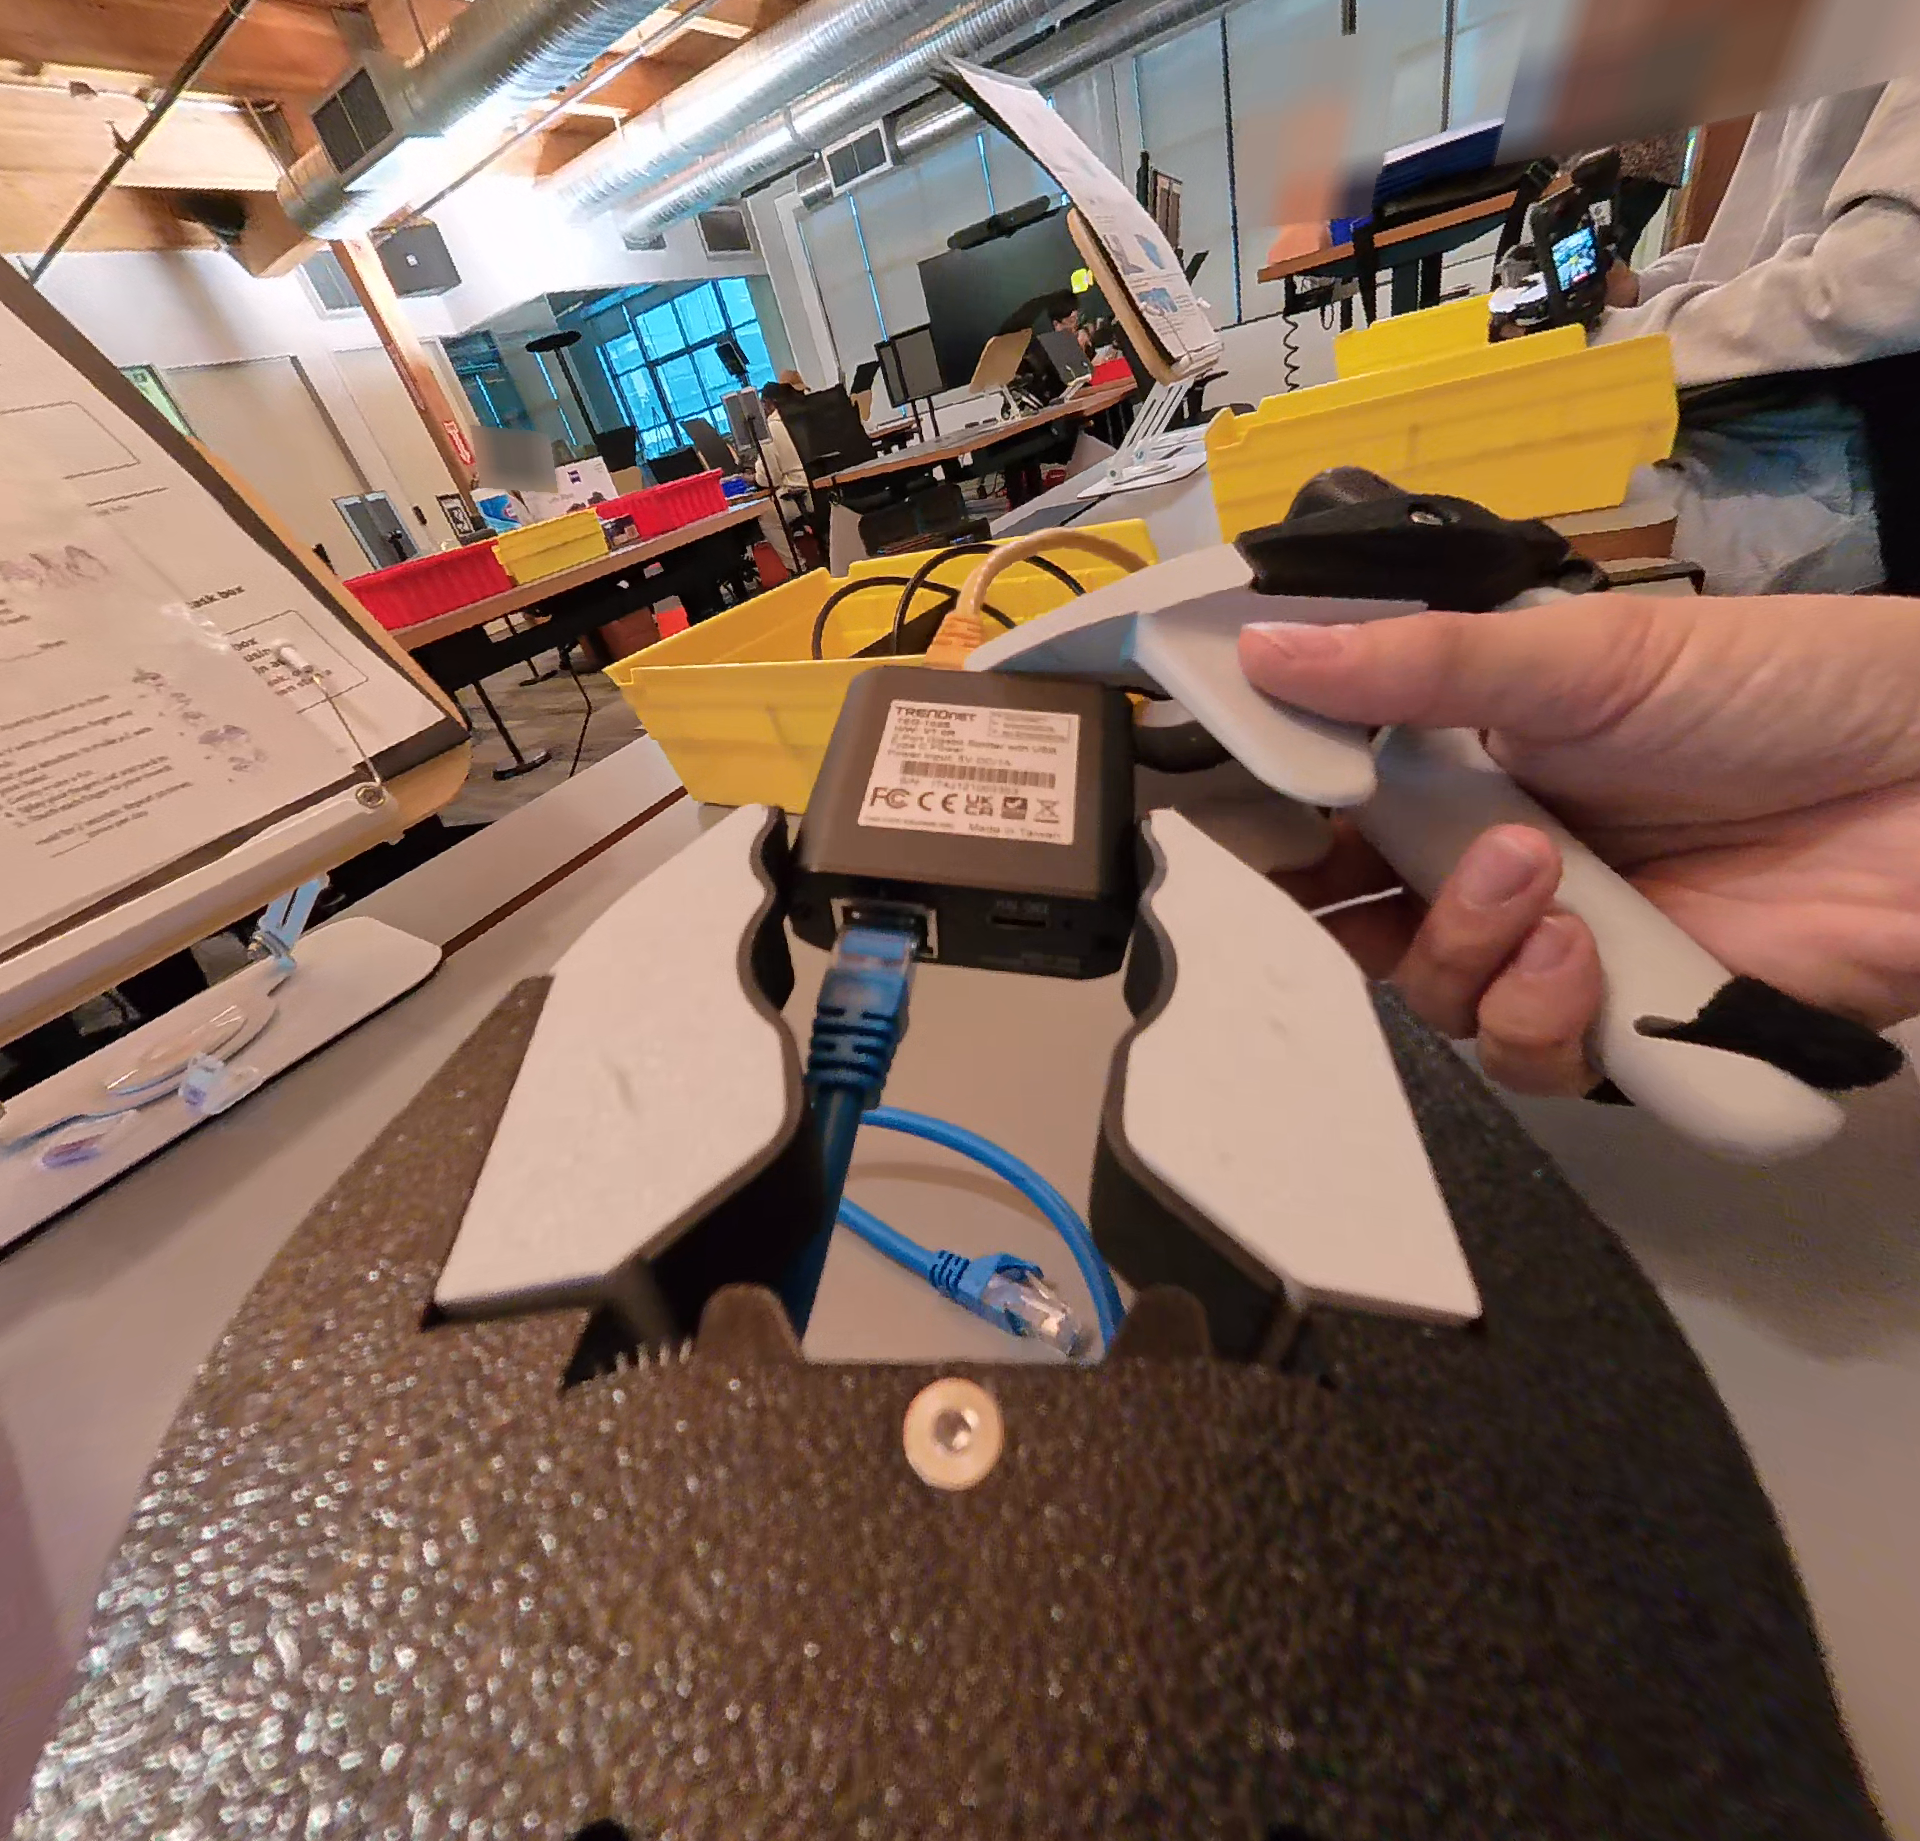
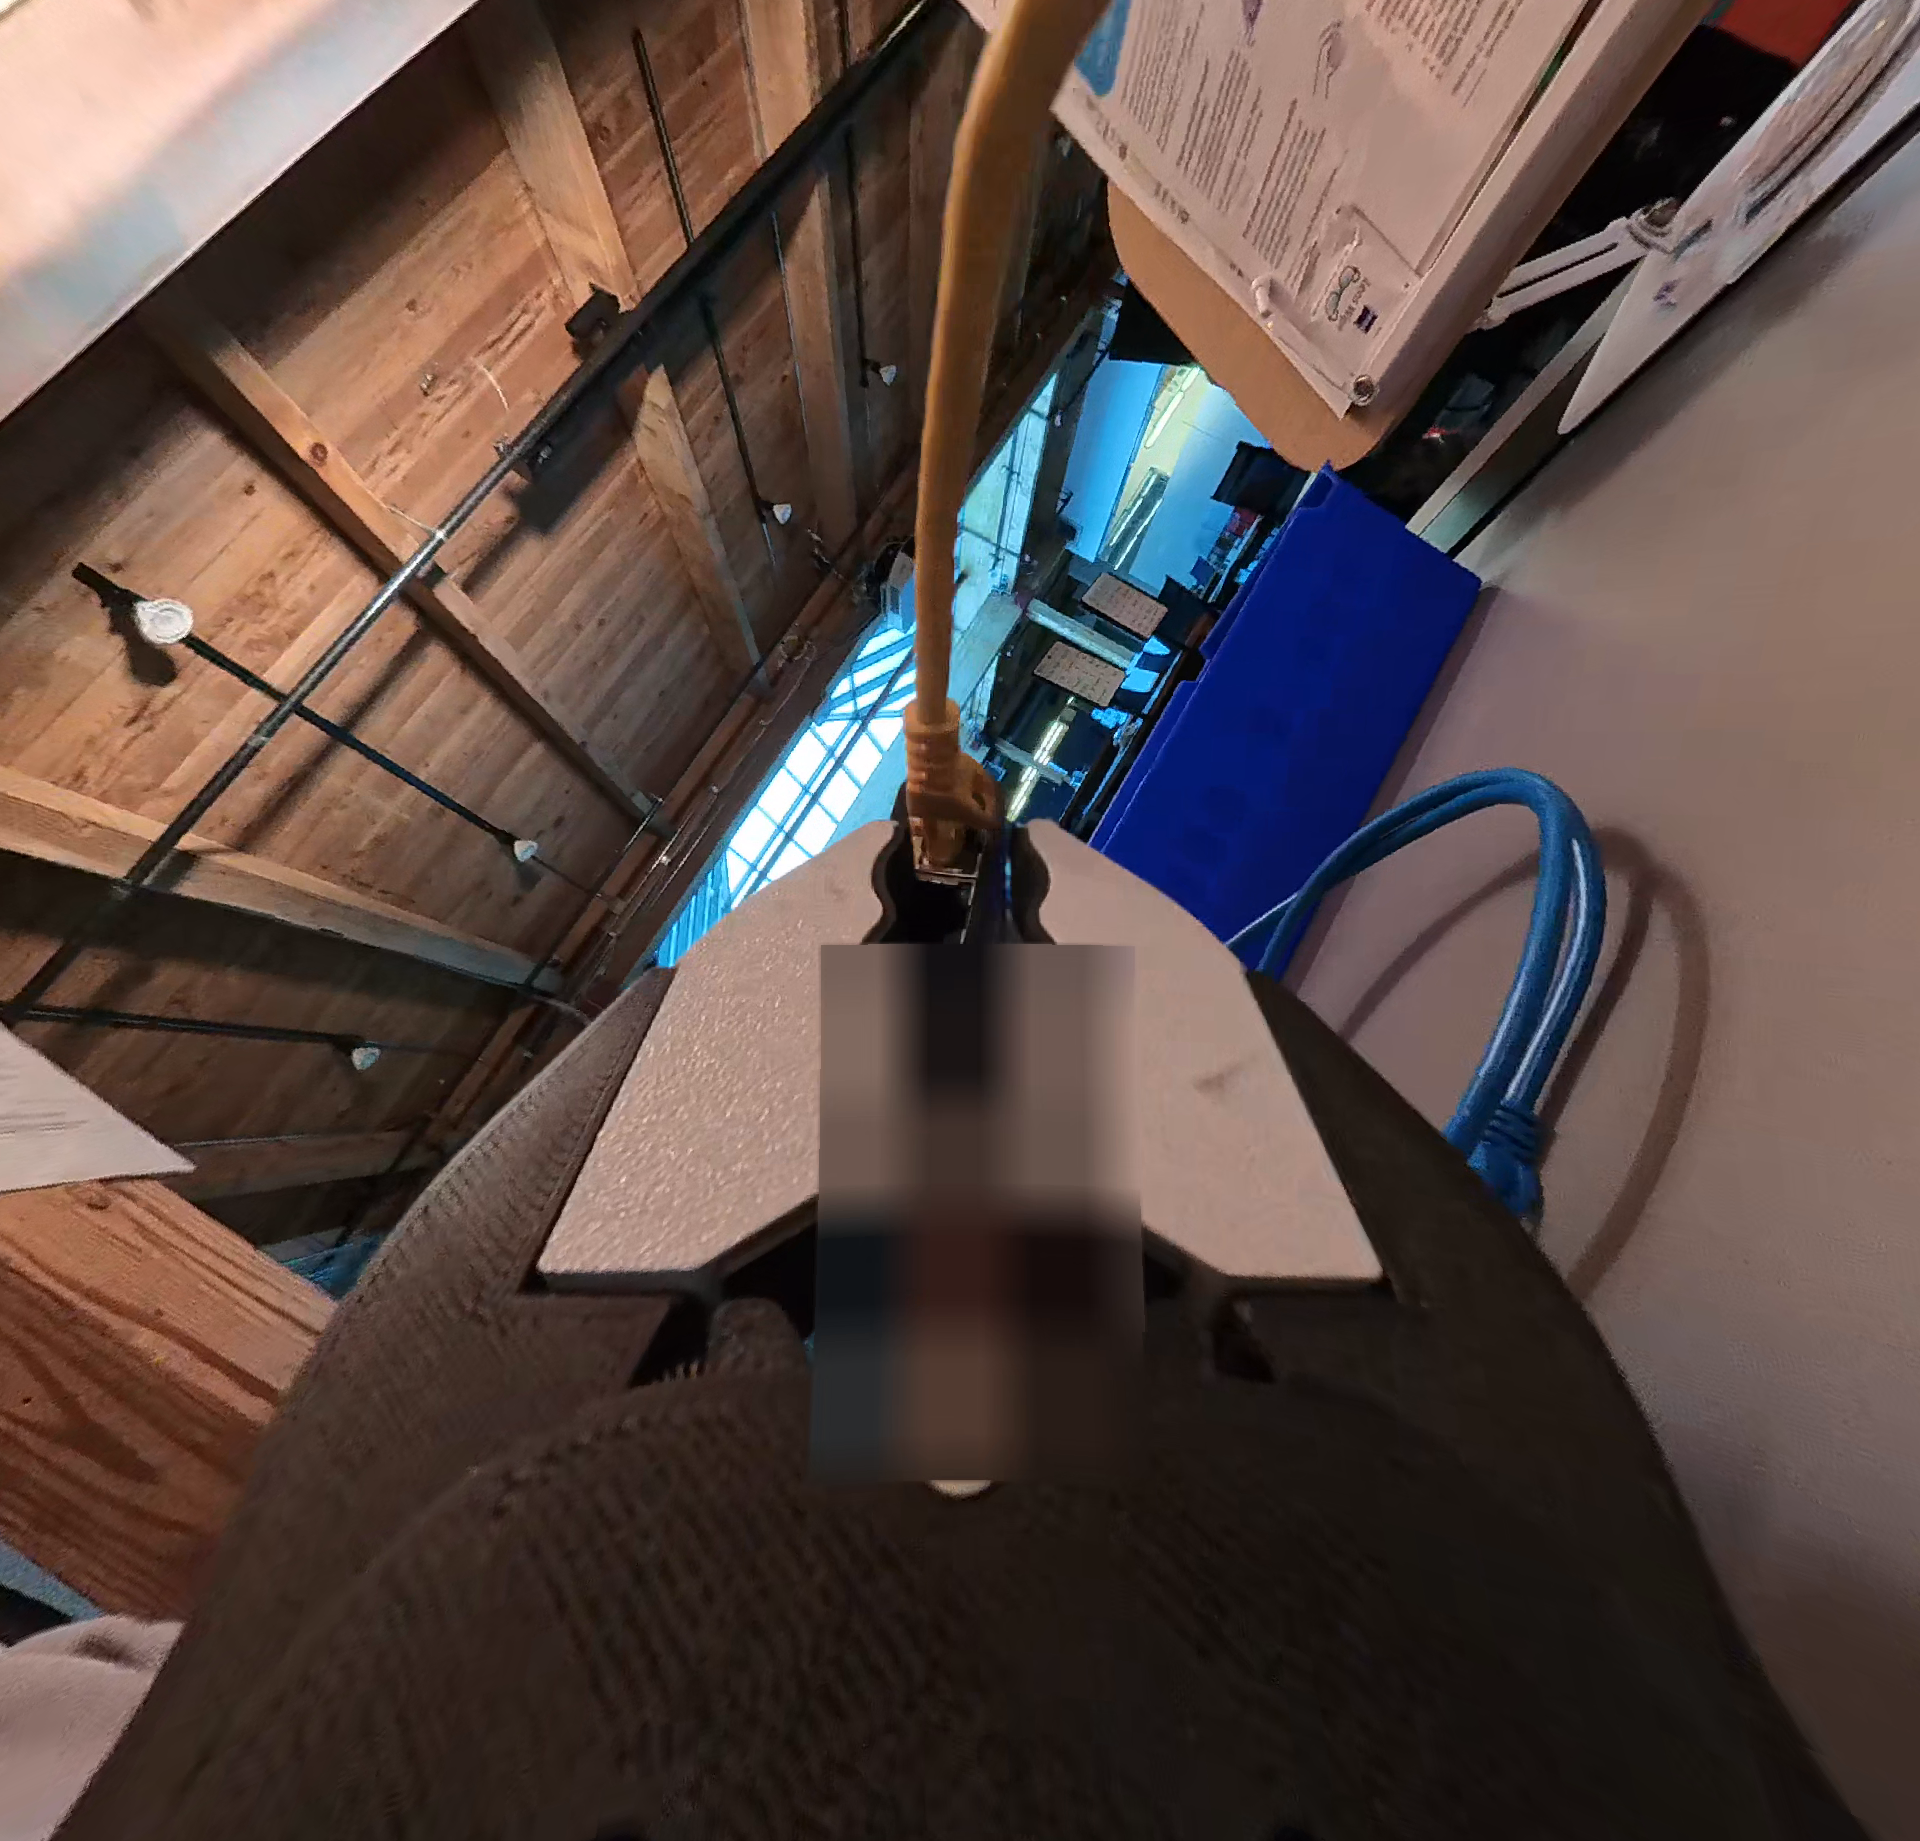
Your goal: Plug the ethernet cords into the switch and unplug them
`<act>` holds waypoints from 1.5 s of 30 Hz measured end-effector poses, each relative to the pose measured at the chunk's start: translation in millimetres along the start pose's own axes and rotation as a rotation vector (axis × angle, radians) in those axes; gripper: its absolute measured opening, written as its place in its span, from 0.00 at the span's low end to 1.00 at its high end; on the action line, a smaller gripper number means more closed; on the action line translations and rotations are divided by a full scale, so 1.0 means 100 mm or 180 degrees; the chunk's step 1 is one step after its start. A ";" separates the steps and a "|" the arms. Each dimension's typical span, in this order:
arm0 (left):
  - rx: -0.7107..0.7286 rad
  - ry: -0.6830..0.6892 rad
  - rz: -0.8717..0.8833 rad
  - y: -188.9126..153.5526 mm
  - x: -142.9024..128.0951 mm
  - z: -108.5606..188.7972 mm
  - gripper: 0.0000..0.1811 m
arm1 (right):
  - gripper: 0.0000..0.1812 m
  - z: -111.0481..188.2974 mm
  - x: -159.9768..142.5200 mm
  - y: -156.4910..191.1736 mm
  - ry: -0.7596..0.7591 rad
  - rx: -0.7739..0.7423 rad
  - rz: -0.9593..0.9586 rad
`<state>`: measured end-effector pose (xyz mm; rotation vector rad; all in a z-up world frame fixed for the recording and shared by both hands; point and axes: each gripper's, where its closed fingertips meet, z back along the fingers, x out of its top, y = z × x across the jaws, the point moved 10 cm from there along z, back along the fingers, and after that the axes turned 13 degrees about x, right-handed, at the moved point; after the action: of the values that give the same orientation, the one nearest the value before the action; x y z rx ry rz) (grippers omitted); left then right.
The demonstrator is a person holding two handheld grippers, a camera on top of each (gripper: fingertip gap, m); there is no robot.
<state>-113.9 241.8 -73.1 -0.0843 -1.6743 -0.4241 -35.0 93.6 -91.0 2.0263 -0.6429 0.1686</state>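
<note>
Yellow bin (image 1: pixel 727 711), perhaps holding cords (image 1: pixel 935 576)

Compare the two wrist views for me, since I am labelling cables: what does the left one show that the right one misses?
Left wrist view only: the black switch clamped in the left hand-held gripper, a blue plug seated in its port, the free blue plug, yellow bins.

Right wrist view only: a blue bin.

Both: the orange cord at the right hand-held gripper, and the blue cord.

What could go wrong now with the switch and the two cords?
The left gripper pinches the black switch only at its sides, so a pull may twist it loose. The right gripper grips the orange plug; with its latch unpressed, it may jam. The blue cord could tug free.
</note>
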 end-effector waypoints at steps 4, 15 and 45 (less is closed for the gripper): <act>0.0014 0.0022 -0.0036 -0.03 0.00 -0.03 0.34 | 0.08 0.02 0.00 0.00 -0.0112 0.0005 0.0038; 0.0025 0.0047 -0.0150 -0.10 0.01 -0.07 0.34 | 0.07 0.08 0.02 0.03 -0.0127 -0.0015 0.0089; 0.0243 0.0083 -0.0612 -0.16 -0.02 -0.09 0.34 | 0.04 0.11 0.01 -0.07 -0.0086 0.0129 0.0557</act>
<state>-110.2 224.9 -77.8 0.1391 -1.6773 -0.5029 -32.4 86.7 -102.0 2.0131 -0.8404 0.2595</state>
